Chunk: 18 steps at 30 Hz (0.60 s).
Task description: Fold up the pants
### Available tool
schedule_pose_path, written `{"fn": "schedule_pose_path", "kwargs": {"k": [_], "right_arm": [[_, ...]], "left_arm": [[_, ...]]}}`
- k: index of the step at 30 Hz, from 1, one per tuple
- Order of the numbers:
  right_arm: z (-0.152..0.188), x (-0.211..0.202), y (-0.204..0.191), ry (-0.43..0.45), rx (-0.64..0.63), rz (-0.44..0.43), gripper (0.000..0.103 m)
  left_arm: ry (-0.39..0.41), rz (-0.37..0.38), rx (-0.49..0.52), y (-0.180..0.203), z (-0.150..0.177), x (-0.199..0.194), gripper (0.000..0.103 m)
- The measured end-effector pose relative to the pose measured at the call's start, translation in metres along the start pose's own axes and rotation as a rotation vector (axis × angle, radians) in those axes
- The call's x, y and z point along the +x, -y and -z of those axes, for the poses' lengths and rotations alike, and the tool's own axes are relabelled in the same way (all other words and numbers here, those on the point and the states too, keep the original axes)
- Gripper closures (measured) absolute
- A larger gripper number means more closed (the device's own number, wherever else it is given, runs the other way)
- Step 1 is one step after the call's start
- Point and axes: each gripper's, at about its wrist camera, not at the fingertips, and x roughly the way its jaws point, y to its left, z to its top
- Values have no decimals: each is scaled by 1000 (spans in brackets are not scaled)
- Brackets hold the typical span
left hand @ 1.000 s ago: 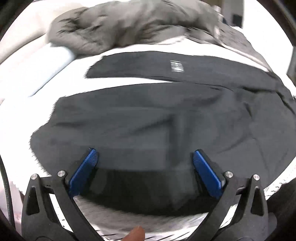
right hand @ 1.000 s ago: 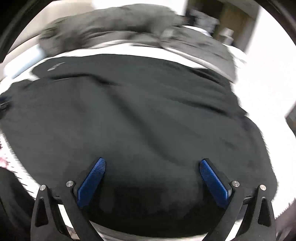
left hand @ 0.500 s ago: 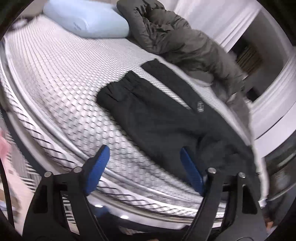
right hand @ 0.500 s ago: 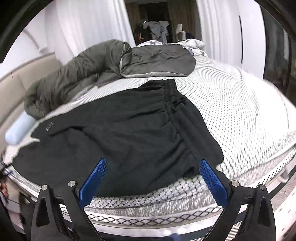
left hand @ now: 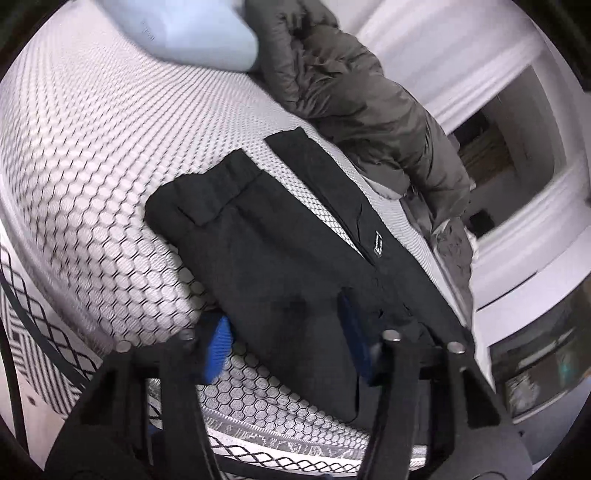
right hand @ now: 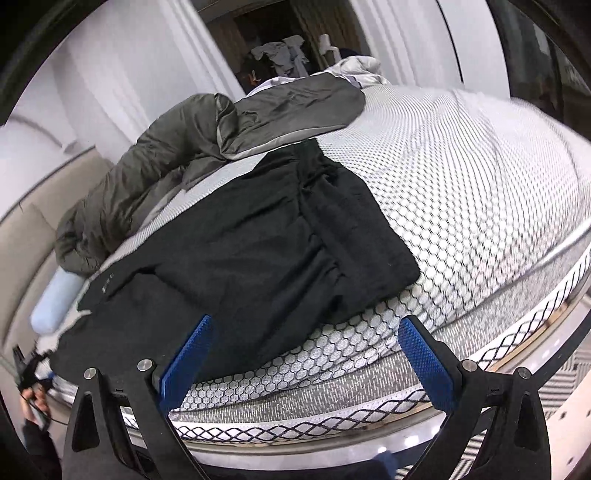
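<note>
Black pants [left hand: 280, 266] are lying spread flat on the mattress [left hand: 92, 155], running along its near edge; one leg is sitting just inside that edge, the other leg lying parallel farther in, a strip of mattress showing between them. In the right wrist view the waistband end of the pants [right hand: 258, 243] is resting toward the near edge, partway along it, with bare honeycomb-patterned mattress [right hand: 480, 177] stretching off to the right.

Left gripper [left hand: 288, 339] is hovering at the near edge over the closer pant leg, jaws spread apart, blue pads on either side of the leg and nothing pinched between them; whether a pad is touching the cloth cannot be told. Right gripper [right hand: 306, 354] is hanging just off the near edge below the pants, jaws spread wide, holding nothing.

An olive-grey puffy jacket [left hand: 354, 92] is lying heaped along the far edge, just beyond the far pant leg. The same jacket [right hand: 166, 166] is showing in the right wrist view beyond the pants. A pale blue pillow [left hand: 192, 33] is sitting at the far left corner, touching the jacket.
</note>
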Motion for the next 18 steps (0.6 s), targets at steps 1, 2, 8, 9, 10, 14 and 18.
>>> {"fn": "schedule_pose_path", "kwargs": {"k": [1, 2, 8, 9, 10, 14, 18], "right_arm": [[-1, 1, 4, 1, 23, -20, 6], [-1, 3, 6, 0, 35, -39, 7], [-11, 36, 32, -38, 197, -179, 22], [-12, 41, 39, -36, 243, -208, 25], [-13, 44, 42, -27, 265, -225, 32], [-18, 47, 50, -13, 323, -232, 80], [-21, 29, 41, 46, 275, -208, 89]], "left_arm": [[-6, 8, 13, 3, 0, 2, 54], [-12, 15, 19, 5, 0, 5, 54], [-44, 4, -35, -2, -6, 37, 54], [-34, -2, -34, -1, -7, 38, 60], [-25, -18, -33, 1, -9, 40, 70], [-6, -43, -25, 4, -13, 40, 101], [36, -34, 5, 13, -13, 27, 103]]}}
